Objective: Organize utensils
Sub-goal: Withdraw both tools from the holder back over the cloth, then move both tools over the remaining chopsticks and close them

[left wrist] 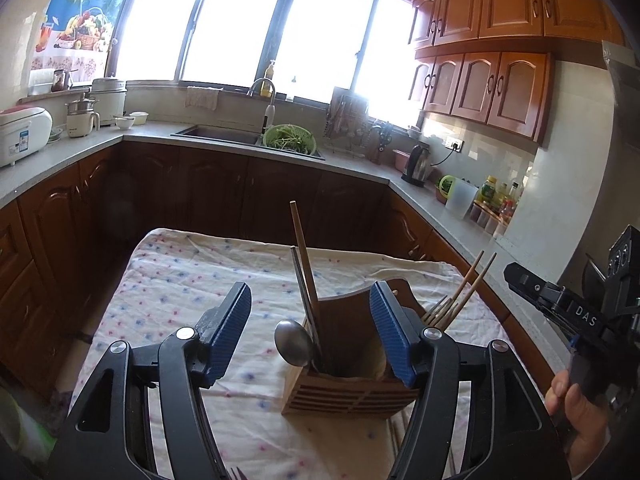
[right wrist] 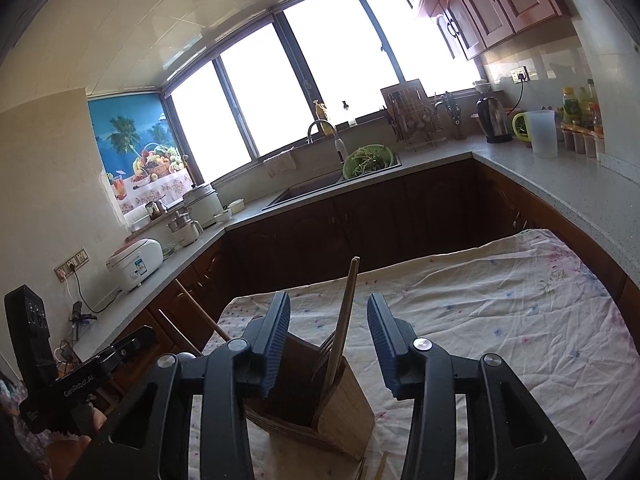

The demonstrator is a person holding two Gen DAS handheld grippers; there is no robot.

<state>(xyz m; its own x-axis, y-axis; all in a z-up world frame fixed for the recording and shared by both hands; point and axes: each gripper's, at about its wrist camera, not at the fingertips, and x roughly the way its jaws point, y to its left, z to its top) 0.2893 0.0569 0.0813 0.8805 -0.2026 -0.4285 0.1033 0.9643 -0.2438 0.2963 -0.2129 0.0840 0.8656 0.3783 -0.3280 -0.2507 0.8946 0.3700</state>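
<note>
A wooden utensil holder [left wrist: 344, 392] stands on the floral cloth [left wrist: 180, 280]. Its left side holds a metal spoon [left wrist: 293, 343], a metal chopstick and a wooden chopstick [left wrist: 303, 252]. Its right side holds a fork [left wrist: 436, 308] and wooden chopsticks [left wrist: 472, 284]. My left gripper [left wrist: 310, 328] is open and empty, just above and in front of the holder. In the right wrist view the holder [right wrist: 340, 408] shows a fork [right wrist: 326, 346] and a chopstick [right wrist: 346, 312]. My right gripper [right wrist: 328, 340] is open and empty, straddling the holder's top.
Kitchen counters [left wrist: 60, 160] run around the table on three sides, with a sink [left wrist: 224, 134], a green colander [left wrist: 290, 140], a kettle [left wrist: 418, 162] and a rice cooker [left wrist: 22, 132]. Loose chopsticks [right wrist: 380, 468] lie on the cloth by the holder's base.
</note>
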